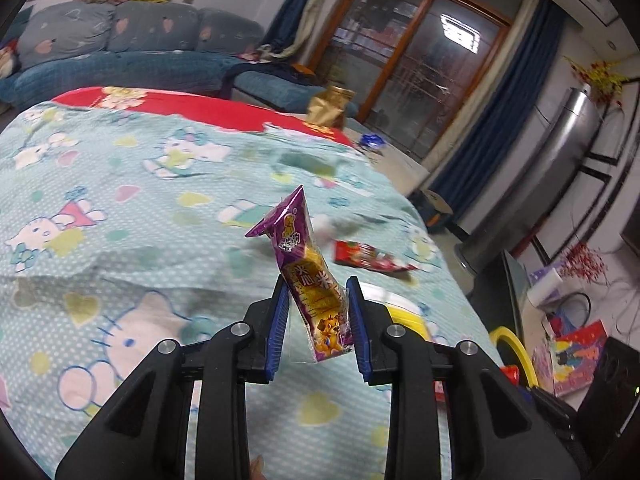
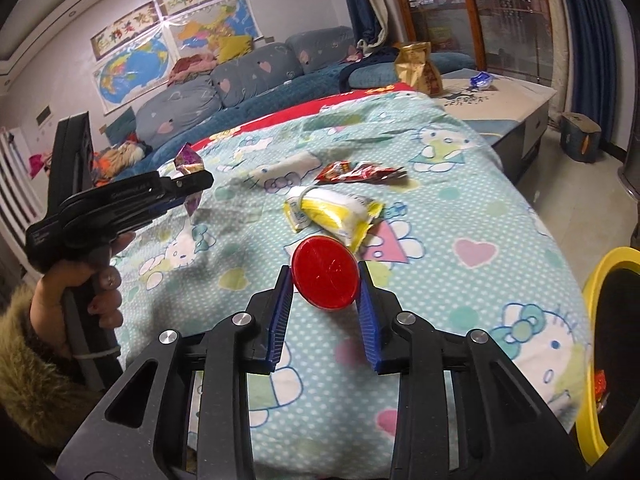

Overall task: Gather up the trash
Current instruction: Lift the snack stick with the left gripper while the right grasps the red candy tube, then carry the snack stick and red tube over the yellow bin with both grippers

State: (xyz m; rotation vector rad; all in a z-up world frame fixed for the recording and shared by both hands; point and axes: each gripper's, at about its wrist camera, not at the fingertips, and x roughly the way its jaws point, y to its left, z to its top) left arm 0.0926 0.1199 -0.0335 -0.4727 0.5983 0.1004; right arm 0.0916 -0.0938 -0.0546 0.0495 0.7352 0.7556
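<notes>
A snack packet stands upright between the pads of the left tongs, lifted off the bed. A round lid sits between the pads of the right tongs. Beyond the lid, a pouch lies on the bed, and a flat wrapper lies behind it. A bin stands to the right of the bed. A paper bag stands at the far end.

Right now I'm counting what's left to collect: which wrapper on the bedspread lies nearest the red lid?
The yellow and white wrapper, just beyond the red lid; the red wrapper lies farther back.
</notes>
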